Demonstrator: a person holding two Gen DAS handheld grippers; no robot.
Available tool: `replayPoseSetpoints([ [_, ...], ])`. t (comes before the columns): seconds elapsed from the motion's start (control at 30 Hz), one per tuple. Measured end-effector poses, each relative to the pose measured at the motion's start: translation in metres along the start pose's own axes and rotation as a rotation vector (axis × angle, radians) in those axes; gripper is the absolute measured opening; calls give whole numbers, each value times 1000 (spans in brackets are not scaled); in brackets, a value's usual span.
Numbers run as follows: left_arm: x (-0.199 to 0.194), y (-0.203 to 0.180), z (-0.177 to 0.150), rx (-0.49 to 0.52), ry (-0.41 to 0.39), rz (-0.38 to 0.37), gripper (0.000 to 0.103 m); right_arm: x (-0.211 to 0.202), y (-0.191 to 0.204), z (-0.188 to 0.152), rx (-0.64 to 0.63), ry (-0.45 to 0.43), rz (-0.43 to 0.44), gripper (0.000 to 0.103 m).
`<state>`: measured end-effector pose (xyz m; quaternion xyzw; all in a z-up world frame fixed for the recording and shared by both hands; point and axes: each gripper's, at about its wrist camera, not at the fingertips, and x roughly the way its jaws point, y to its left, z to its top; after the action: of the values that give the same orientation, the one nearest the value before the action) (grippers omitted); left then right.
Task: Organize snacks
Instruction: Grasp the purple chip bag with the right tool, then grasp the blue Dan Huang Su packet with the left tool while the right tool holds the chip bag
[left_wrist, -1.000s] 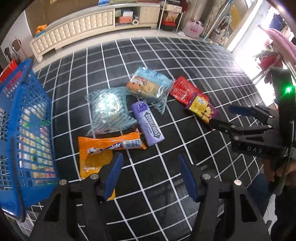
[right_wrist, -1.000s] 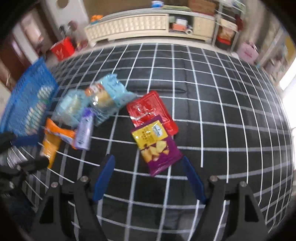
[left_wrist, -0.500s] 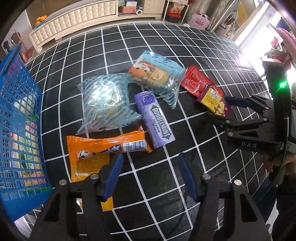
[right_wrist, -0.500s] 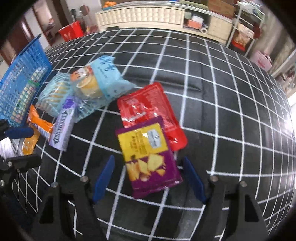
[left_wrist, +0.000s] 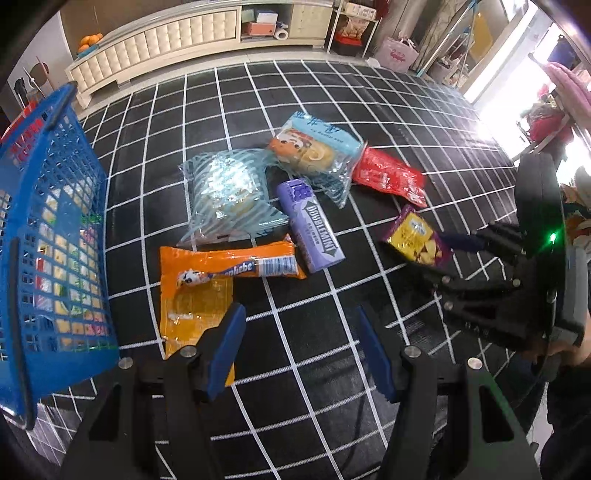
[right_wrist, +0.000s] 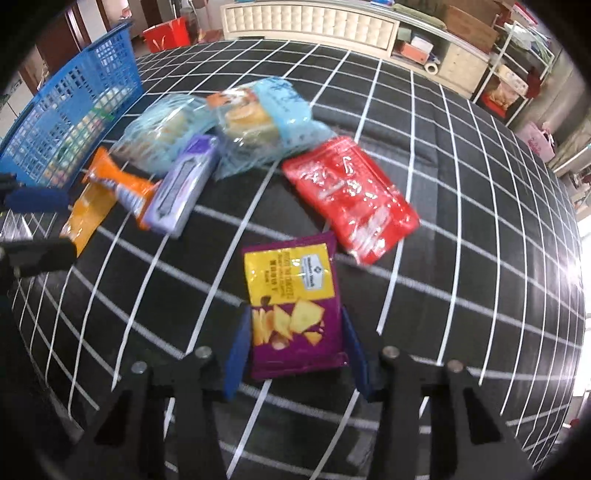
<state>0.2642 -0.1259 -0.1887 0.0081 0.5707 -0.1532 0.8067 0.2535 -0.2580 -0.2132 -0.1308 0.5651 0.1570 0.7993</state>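
My right gripper (right_wrist: 294, 317) is shut on the lower part of a purple and yellow chip bag (right_wrist: 291, 295). In the left wrist view that bag (left_wrist: 417, 240) hangs tilted above the checked cloth at the right gripper (left_wrist: 443, 251). My left gripper (left_wrist: 300, 314) is open and holds nothing, just in front of an orange candy packet (left_wrist: 229, 267) and a flat yellow-orange pouch (left_wrist: 195, 314). Behind them lie a purple Doublemint pack (left_wrist: 312, 225), a blue-striped bag (left_wrist: 229, 195), a light blue cartoon bag (left_wrist: 314, 147) and a red pouch (left_wrist: 388, 177).
A blue mesh basket (left_wrist: 48, 240) with several snacks inside stands at the cloth's left edge. A white cabinet (left_wrist: 159, 40) runs along the far wall. A red box (right_wrist: 166, 33) and a pink bag (left_wrist: 397, 55) sit on the floor beyond.
My right gripper moved forward over the purple chip bag, shut on it and lifted it off the red pouch. The left gripper stayed open and shifted little.
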Motion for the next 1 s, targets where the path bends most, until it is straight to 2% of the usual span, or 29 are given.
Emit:
replayPoseSetpoints([
  [0.17, -14, -5, 0, 17, -19, 0, 59, -29, -5, -9, 57, -53, 9, 52],
  [0.33, -15, -20, 21, 85, -17, 41, 59, -61, -17, -10, 122, -126, 7, 52],
  [0.43, -13, -27, 38, 125, -16, 36, 60, -72, -27, -7, 159, -156, 15, 52],
  [0.47, -13, -28, 42, 137, -12, 37, 63, -73, -27, -7, 165, -162, 19, 52],
  [0.5, -12, -30, 47, 153, -7, 48, 72, -75, -29, -8, 176, -171, 22, 52],
  [0.63, 0, -44, 72, 263, 9, 84, 72, -69, -43, 8, 209, -189, 44, 52],
  [0.77, 22, -51, 93, 318, 53, 78, 72, -62, -46, 9, 234, -199, 78, 52],
  [0.87, 33, -57, 109, 370, 50, 128, 72, -57, -50, 12, 246, -201, 92, 52],
  [1.0, 49, -62, 128, 467, 88, 161, 72, -54, -59, 18, 277, -219, 123, 52],
])
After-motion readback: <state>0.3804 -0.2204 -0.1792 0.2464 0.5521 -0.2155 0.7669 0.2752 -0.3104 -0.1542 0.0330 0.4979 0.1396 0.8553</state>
